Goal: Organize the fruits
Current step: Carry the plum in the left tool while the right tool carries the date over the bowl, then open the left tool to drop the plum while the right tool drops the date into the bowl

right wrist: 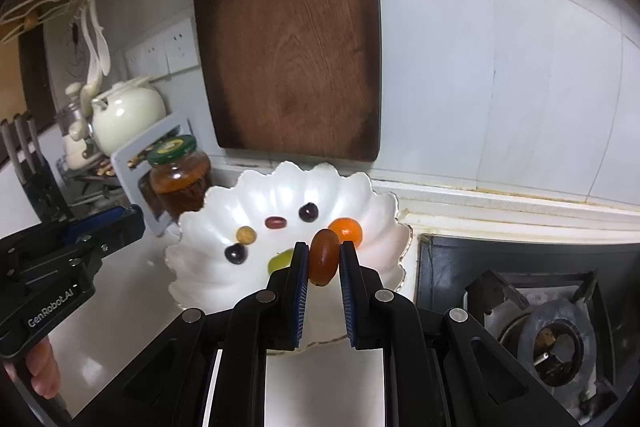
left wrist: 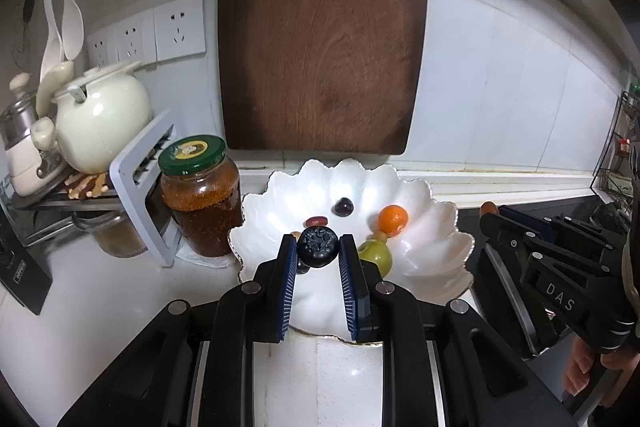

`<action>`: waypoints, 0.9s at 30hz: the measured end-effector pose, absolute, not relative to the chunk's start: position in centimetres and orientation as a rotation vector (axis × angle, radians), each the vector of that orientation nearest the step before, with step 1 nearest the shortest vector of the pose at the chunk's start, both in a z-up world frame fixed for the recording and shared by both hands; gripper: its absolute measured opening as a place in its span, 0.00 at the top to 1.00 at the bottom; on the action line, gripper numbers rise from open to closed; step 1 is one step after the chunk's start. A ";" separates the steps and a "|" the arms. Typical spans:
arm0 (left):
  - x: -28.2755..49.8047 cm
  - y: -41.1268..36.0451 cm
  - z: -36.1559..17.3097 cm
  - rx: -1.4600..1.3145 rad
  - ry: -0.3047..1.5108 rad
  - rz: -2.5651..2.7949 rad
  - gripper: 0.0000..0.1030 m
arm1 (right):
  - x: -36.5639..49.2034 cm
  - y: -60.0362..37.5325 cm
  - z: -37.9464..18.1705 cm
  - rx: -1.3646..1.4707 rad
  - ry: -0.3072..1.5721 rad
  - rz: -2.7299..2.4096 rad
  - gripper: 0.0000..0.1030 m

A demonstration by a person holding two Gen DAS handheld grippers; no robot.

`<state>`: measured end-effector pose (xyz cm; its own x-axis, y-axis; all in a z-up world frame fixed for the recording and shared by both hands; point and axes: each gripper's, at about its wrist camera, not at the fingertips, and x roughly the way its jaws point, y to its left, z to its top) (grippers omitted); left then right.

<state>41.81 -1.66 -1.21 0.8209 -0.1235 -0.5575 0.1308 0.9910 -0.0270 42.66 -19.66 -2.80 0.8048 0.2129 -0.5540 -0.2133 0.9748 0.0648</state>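
Note:
A white scalloped bowl (left wrist: 432, 251) stands on the white counter; it also shows in the right wrist view (right wrist: 208, 223). In it lie an orange fruit (left wrist: 393, 219), a green fruit (left wrist: 376, 255), a dark cherry (left wrist: 344, 207) and a red date (left wrist: 317, 221). My left gripper (left wrist: 318, 249) is shut on a dark blueberry (left wrist: 318, 247) above the bowl's near side. My right gripper (right wrist: 324, 259) is shut on a brown oblong fruit (right wrist: 323, 257) above the bowl's right side. The right wrist view shows a tan fruit (right wrist: 245, 235) and a dark grape (right wrist: 236, 253) too.
A dark wooden cutting board (left wrist: 324, 39) leans on the tiled wall behind the bowl. A green-lidded jar (left wrist: 200, 195), a grey rack (left wrist: 140, 187) and a cream teapot (left wrist: 100, 115) stand at the left. A gas stove (right wrist: 540, 327) lies to the right.

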 end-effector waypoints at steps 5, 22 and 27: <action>43.3 -1.6 -2.3 0.010 0.635 -0.132 0.78 | 44.3 -19.4 -3.6 -0.012 0.621 0.221 0.84; 48.2 -2.1 -6.9 0.033 0.798 -0.125 0.78 | 48.8 -18.1 -7.8 -0.061 0.774 0.212 0.83; 49.3 -2.3 -8.4 0.041 0.850 -0.129 0.78 | 49.8 -18.0 -9.0 -0.060 0.823 0.215 0.83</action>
